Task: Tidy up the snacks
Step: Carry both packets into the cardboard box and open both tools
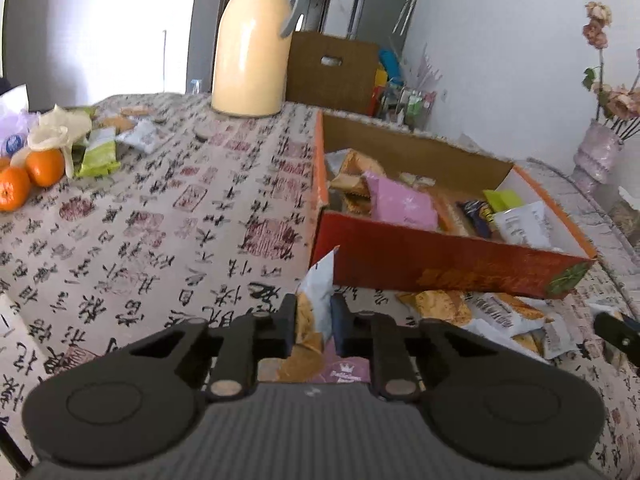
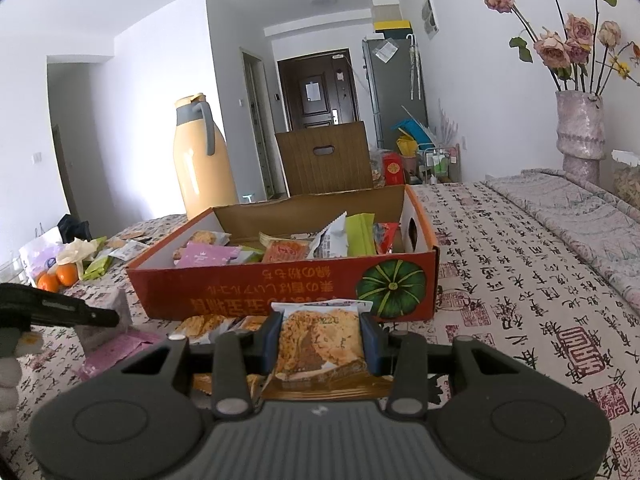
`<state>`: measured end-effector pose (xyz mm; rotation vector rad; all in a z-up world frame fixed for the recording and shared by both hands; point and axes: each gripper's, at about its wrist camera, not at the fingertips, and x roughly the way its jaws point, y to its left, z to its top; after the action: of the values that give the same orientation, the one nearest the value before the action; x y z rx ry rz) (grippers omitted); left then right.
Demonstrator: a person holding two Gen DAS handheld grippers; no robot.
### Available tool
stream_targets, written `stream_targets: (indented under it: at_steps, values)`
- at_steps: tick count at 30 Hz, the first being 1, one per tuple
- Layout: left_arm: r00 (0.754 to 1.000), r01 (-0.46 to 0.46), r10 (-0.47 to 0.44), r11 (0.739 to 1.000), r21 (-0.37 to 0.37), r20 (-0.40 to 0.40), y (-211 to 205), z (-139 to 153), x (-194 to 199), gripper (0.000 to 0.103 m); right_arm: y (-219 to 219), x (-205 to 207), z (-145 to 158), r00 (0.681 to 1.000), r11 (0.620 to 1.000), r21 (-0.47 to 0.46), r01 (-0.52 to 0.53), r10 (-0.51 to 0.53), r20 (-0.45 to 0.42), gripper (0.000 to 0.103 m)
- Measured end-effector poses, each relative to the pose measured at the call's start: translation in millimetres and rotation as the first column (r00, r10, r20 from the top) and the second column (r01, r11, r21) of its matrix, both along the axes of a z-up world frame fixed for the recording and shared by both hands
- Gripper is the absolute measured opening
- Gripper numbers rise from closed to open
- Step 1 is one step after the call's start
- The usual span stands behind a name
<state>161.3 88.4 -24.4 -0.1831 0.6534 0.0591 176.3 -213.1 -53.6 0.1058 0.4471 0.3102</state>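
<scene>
My left gripper (image 1: 314, 320) is shut on a white and orange cracker packet (image 1: 316, 300), held upright just before the red cardboard box (image 1: 440, 260). The box holds several snack packets, among them a pink one (image 1: 400, 204). More cracker packets (image 1: 500, 316) lie on the tablecloth against the box's near wall. In the right wrist view my right gripper (image 2: 322, 332) is shut on another cracker packet (image 2: 320, 340), close to the front wall of the same box (image 2: 280, 288). A finger of the left gripper (image 2: 100, 316) shows at the left edge there.
A tall yellow thermos (image 1: 256, 48) stands behind the box. Oranges (image 1: 44, 166) and green packets (image 1: 100, 156) lie at the far left of the table. A vase of dried roses (image 2: 580, 128) stands at the right. A pink packet (image 2: 120, 348) lies near the box's left corner.
</scene>
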Motion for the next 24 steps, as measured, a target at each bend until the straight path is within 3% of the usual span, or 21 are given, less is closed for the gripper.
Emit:
stream_targets:
  at_steps: [10,17,24]
  values:
    - [0.981,0.073,-0.078,0.997,0.037,0.177,-28,52,-11,0.018,8,7,15,0.999,1.000,-0.011,-0.013,0.014,0.047,0.040]
    - [0.966,0.100,-0.112,0.993,0.062,0.233,-55,76,24,0.018,23,37,42,0.992,0.999,-0.022,-0.029,0.032,0.124,0.040]
    - [0.966,0.059,-0.072,0.996,0.060,0.250,-65,77,68,0.018,41,87,61,0.987,0.998,-0.042,-0.036,0.042,0.155,0.040]
